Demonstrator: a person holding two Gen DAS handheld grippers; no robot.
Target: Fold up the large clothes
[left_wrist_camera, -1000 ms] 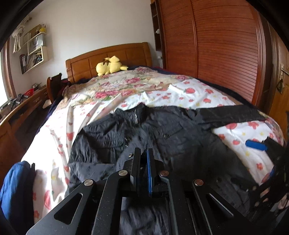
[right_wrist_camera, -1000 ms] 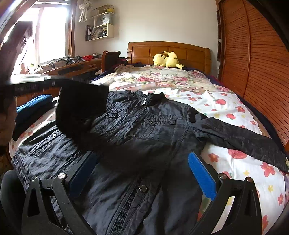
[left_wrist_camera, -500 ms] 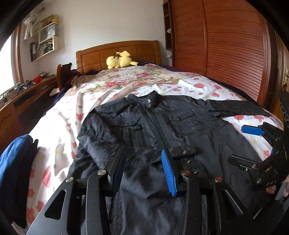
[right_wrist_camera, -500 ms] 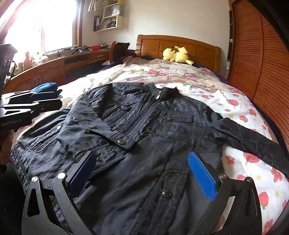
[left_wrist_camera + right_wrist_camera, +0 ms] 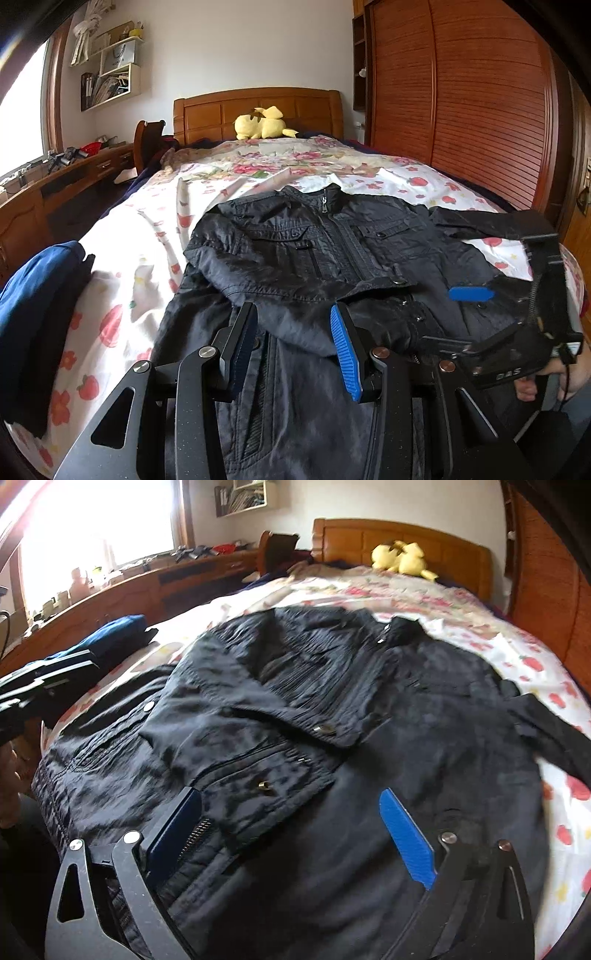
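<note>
Since a second ago: left hand-held gripper [image 5: 293,345] gone from pressed together to part spread, nothing pinched; one sleeve [image 5: 295,273] now laid across the chest. Black zip-front jacket of crinkled cloth [image 5: 343,243] spread face up on the floral-quilted bed [image 5: 155,236], collar toward the wooden headboard [image 5: 258,107], flat for folding. Other sleeve [image 5: 480,225] stretched out sideways, likely next. Right hand-held gripper [image 5: 290,834] wide, jaws closing, poised low over the hem, nothing gripped.
</note>
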